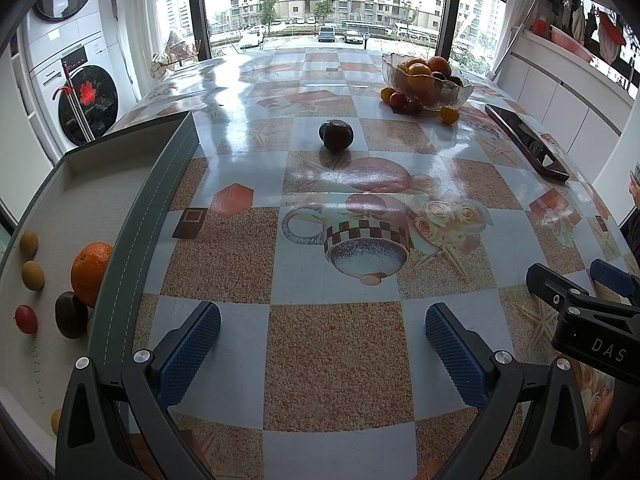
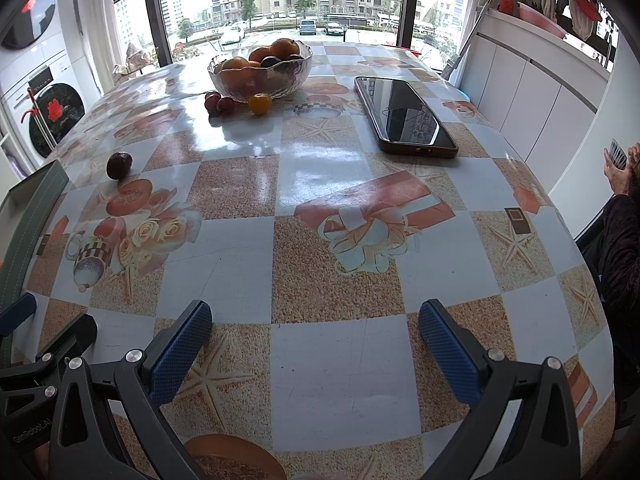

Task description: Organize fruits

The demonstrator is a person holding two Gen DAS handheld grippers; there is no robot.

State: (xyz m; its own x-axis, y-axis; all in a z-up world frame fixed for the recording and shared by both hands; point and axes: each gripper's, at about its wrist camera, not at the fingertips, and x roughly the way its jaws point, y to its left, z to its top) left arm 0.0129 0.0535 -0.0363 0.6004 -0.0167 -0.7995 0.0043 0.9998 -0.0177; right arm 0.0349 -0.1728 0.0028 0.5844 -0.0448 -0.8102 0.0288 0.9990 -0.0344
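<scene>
Both grippers, left (image 1: 322, 344) and right (image 2: 316, 342), are hovering with jaws apart, empty; the round plum (image 1: 336, 135) risks rolling when pinched.

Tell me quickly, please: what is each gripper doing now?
Left gripper: open, holding nothing, above the table.
Right gripper: open, holding nothing.

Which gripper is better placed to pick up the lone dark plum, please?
Left, probably. The plum lies straight ahead of the open left gripper, beside the tray; from the right gripper it sits far off to the left.
</scene>
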